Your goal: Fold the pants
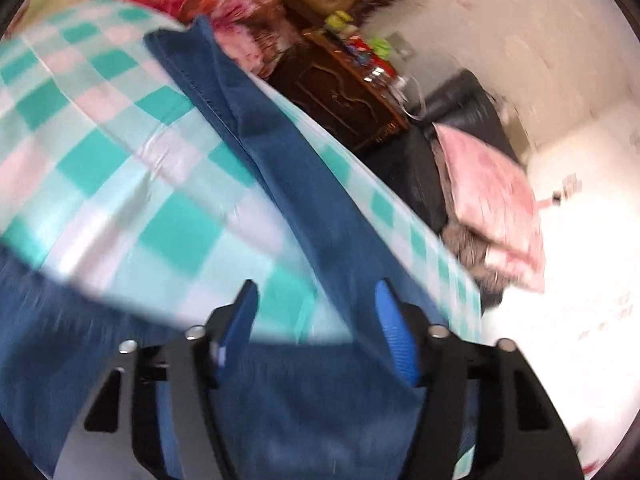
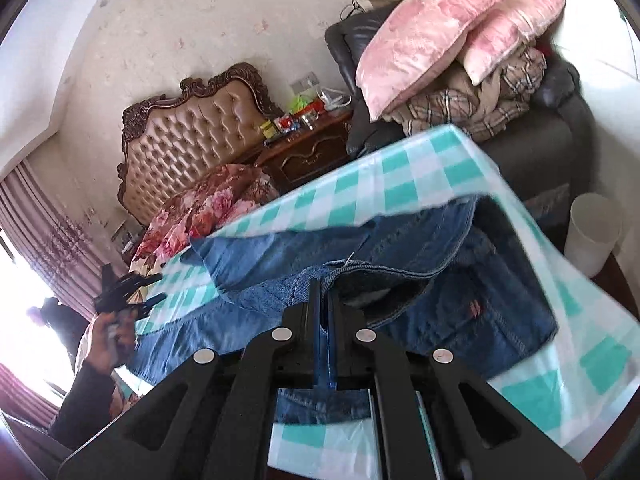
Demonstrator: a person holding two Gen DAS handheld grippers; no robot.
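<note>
Denim pants (image 2: 404,248) on checked cloth (image 2: 380,176) | pink pillows (image 2: 424,40) behind

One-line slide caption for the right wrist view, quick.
Right gripper shut on the waistband of blue jeans on a teal-checked cloth; left gripper off to the side.

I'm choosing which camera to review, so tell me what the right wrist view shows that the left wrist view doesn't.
Only the right wrist view shows the white bin, the plaid blanket, the curtains and the left gripper in a hand; the right gripper is shut on the jeans. Only the left view shows one long jeans leg. Both share the checked cloth, pink pillows, nightstand and headboard.
</note>
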